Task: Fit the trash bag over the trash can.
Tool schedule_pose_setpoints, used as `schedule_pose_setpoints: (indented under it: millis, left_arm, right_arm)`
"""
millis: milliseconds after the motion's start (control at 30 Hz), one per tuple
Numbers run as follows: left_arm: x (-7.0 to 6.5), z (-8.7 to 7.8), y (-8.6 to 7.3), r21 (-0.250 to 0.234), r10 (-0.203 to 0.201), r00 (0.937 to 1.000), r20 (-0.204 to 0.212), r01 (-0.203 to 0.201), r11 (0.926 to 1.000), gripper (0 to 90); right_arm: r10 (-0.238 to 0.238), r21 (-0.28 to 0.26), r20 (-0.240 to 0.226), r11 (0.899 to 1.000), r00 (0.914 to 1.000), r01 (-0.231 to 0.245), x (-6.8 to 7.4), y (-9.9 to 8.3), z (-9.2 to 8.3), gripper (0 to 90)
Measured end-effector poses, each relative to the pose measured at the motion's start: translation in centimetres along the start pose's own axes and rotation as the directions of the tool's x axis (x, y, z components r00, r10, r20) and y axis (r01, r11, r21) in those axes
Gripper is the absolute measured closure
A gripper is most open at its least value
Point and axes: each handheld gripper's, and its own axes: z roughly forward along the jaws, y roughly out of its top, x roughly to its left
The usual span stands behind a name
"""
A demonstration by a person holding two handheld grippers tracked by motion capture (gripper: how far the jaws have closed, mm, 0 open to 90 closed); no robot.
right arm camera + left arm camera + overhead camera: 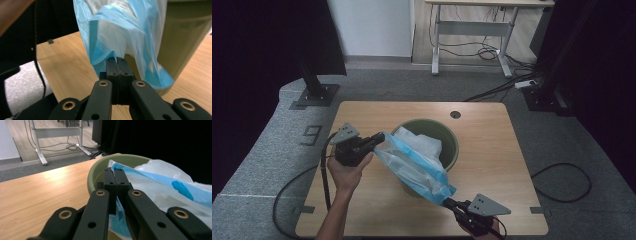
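My left gripper [374, 141], left of centre in the high view, pinches one edge of the blue and white plastic bag [414, 162]. My right gripper [451, 203], at the bottom edge, has its 2 jaws pressed together on the bag's other end. The bag stretches across the green bin [452, 145] at mid-table [492, 130].

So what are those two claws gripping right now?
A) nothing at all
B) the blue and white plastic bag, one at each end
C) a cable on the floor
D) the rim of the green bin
B: the left claw and the right claw are each shut on an edge of the bag, stretched across the bin.
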Motion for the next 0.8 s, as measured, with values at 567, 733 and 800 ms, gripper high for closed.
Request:
schedule_pose_setpoints:
  millis: [567,733,800]
  left_arm:
    - [-0.3,0.2,0.0,0.006,0.003,1.0000,0.003,-0.003,1.0000,90.0]
    - [-0.3,0.1,0.1,0.008,0.004,1.0000,0.002,-0.004,1.0000,90.0]
    - [-0.4,0.2,0.1,0.009,0.006,1.0000,0.004,-0.006,0.9999,90.0]
  right_arm:
    - [-0.004,-0.191,0.065,0.982,0.9978,0.017,-3.2,1.2,-6.5,56.8]
    - [0.009,-0.192,0.113,0.981,0.9936,0.013,-5.2,2.1,-6.6,56.5]
    - [0.011,-0.185,0.122,0.983,0.9924,0.012,-5.8,2.4,-6.1,56.3]
